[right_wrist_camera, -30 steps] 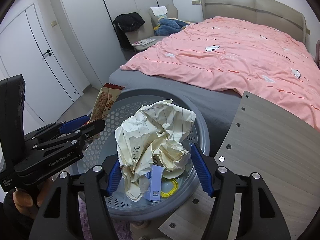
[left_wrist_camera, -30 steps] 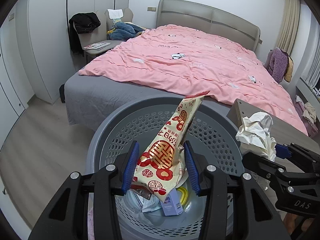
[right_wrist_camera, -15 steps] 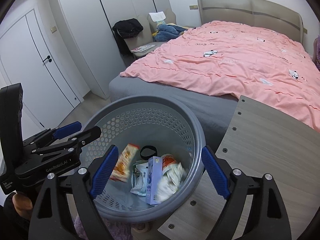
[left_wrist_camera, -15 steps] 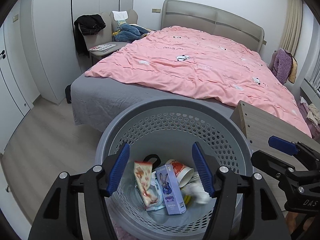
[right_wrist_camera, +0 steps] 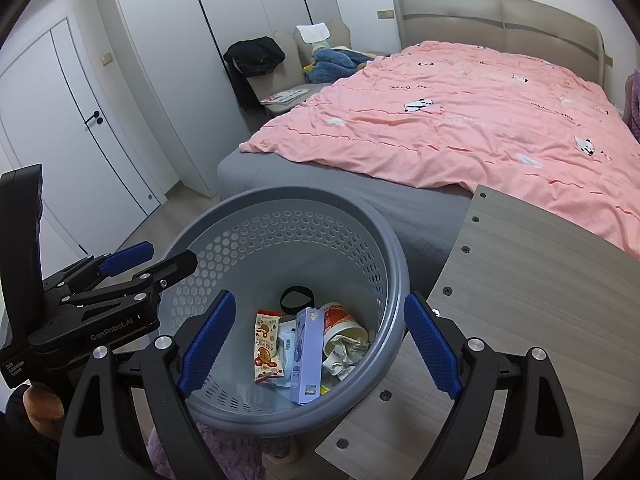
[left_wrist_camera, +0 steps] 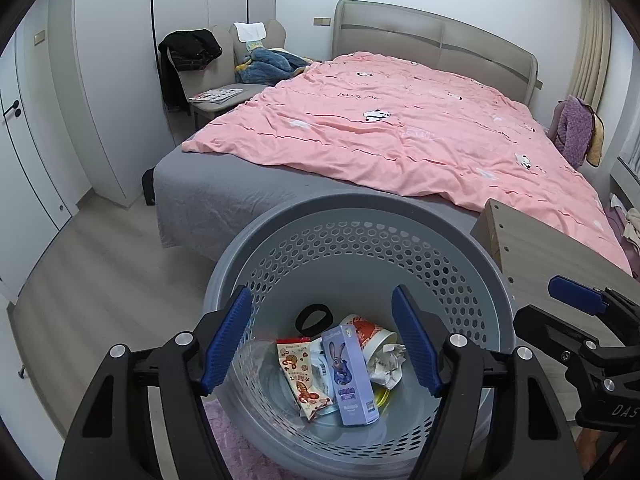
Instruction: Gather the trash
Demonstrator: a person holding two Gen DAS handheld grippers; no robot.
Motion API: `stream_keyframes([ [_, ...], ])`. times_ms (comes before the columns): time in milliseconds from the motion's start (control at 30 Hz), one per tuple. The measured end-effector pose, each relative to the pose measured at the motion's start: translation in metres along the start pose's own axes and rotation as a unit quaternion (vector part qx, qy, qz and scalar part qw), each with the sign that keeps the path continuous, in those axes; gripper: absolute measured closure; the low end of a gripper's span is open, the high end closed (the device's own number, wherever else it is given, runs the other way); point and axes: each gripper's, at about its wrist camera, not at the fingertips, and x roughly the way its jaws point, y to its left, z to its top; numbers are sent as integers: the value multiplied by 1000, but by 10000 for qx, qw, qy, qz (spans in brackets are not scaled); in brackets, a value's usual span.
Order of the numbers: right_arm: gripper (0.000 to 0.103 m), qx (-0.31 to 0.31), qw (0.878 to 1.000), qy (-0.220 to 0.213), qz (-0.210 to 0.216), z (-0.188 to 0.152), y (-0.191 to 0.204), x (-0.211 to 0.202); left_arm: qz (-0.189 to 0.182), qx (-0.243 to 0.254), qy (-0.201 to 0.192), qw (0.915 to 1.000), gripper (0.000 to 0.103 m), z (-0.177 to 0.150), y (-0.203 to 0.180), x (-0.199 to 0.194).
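A grey perforated bin [left_wrist_camera: 360,216] [right_wrist_camera: 280,200] stands below both grippers. Inside lie a red-and-cream snack packet [left_wrist_camera: 302,376] [right_wrist_camera: 266,346], a lilac box with a rabbit picture [left_wrist_camera: 350,372] [right_wrist_camera: 306,354], a paper cup [left_wrist_camera: 374,334] [right_wrist_camera: 340,322] and crumpled lined paper [left_wrist_camera: 386,364] [right_wrist_camera: 344,356]. My left gripper [left_wrist_camera: 322,338] is open and empty above the bin; it also shows in the right wrist view [right_wrist_camera: 156,260]. My right gripper [right_wrist_camera: 318,338] is open and empty above the bin; it also shows in the left wrist view [left_wrist_camera: 560,304].
A wooden table [right_wrist_camera: 532,300] [left_wrist_camera: 560,248] stands right of the bin. A bed with a pink duvet [left_wrist_camera: 380,128] lies behind. A chair with clothes [left_wrist_camera: 224,76] stands by the white wardrobe. A purple rug [right_wrist_camera: 224,456] lies under the bin.
Both grippers opened. The snack packet fell from the left gripper and the crumpled paper from the right into the bin, where both now lie still.
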Motion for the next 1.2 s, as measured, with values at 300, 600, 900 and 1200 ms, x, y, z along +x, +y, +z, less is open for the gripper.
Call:
stream_keyframes([
  [300,18,-22,10000,-19,-15,-4,-1,-2,192,-32,-87,9998,28,-1,2,-6],
  [600,16,-116,9998,-91,-135,-6,3,-7,323,0,-75,9995,25,-2,-1,-8],
  [900,13,-90,9997,-122,-180,-5,1,-9,391,38,-81,9992,23,-3,-3,-10],
  [1200,10,-105,9996,-154,-191,-5,0,-11,423,35,-77,9991,22,-4,-4,-10],
])
